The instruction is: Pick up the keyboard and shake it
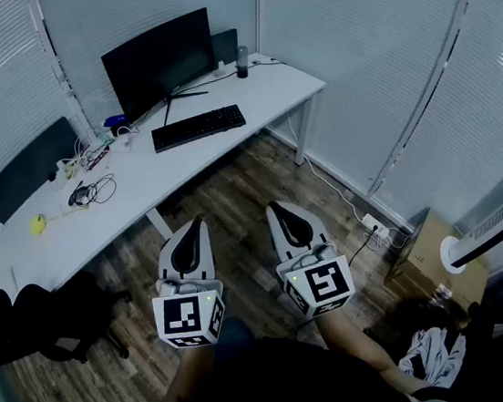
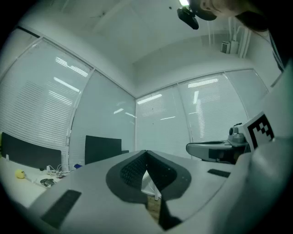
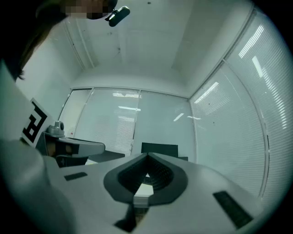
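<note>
The black keyboard (image 1: 199,127) lies on the white desk (image 1: 157,185) in front of a black monitor (image 1: 160,63), far ahead of me in the head view. Both grippers hang over the wooden floor, well short of the desk. My left gripper (image 1: 197,223) is shut with nothing in it, and my right gripper (image 1: 275,208) beside it is shut and empty too. In the left gripper view the shut gripper (image 2: 146,152) points at the monitor (image 2: 102,148); in the right gripper view the shut gripper (image 3: 147,155) also faces the monitor (image 3: 159,148).
Cables and small items (image 1: 87,176) and a yellow object (image 1: 38,224) lie on the desk's left part. A black chair (image 1: 43,324) stands at the left. A cardboard box (image 1: 429,259) and a power strip (image 1: 371,223) sit at the right. Blinds line the walls.
</note>
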Available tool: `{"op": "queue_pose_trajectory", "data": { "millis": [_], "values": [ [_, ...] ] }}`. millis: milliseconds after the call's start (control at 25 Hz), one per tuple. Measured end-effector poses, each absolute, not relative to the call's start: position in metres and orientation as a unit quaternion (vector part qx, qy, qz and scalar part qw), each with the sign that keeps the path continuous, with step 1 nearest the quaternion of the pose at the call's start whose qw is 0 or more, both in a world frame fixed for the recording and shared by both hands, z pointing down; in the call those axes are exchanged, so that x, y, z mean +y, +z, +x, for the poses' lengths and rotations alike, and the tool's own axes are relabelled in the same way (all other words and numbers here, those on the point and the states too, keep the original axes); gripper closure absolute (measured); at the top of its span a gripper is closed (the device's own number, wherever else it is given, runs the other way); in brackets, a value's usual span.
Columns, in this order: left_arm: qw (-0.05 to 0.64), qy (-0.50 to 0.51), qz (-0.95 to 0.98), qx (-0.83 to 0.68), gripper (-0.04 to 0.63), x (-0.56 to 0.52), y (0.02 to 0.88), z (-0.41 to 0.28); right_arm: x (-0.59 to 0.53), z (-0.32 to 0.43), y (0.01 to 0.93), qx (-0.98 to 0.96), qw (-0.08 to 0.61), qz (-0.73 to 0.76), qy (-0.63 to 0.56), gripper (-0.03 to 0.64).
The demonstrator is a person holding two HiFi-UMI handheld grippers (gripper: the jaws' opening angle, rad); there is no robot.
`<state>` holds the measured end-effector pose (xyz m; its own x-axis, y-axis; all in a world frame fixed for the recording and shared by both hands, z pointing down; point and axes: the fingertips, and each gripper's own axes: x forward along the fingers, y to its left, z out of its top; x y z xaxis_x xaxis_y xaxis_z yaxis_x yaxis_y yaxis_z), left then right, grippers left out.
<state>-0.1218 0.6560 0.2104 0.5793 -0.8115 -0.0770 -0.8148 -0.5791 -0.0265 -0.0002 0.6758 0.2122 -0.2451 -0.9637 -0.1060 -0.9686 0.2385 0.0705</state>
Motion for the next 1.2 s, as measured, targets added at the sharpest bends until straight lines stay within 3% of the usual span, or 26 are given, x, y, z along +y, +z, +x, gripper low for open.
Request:
{"op": "queue_pose_trajectory", "data": {
  "millis": [560,680,720,800,1200],
  "values": [
    [-0.003,0.021,-0.892,0.452,0.569,0.563,0.247,-0.129,0.584,0.005,0.241,0.791,0.012,-0.610,0.037,0.579],
    [-0.010,0.012,-0.891,0.453,0.568,0.516,0.259,-0.135,0.538,0.003,0.258,0.797,0.000,-0.604,0.013,0.450],
    [-0.015,0.009,-0.893,0.451,0.551,0.499,0.263,-0.135,0.521,0.003,0.263,0.799,-0.005,-0.602,0.004,0.448],
    [-0.024,0.003,-0.897,0.442,0.414,0.465,0.268,-0.135,0.488,0.004,0.271,0.800,-0.015,-0.600,-0.007,0.447],
    [-0.043,0.006,-0.910,0.413,0.414,0.323,0.294,-0.150,0.352,0.011,0.309,0.778,-0.035,-0.626,-0.039,0.446]
  ]
}}
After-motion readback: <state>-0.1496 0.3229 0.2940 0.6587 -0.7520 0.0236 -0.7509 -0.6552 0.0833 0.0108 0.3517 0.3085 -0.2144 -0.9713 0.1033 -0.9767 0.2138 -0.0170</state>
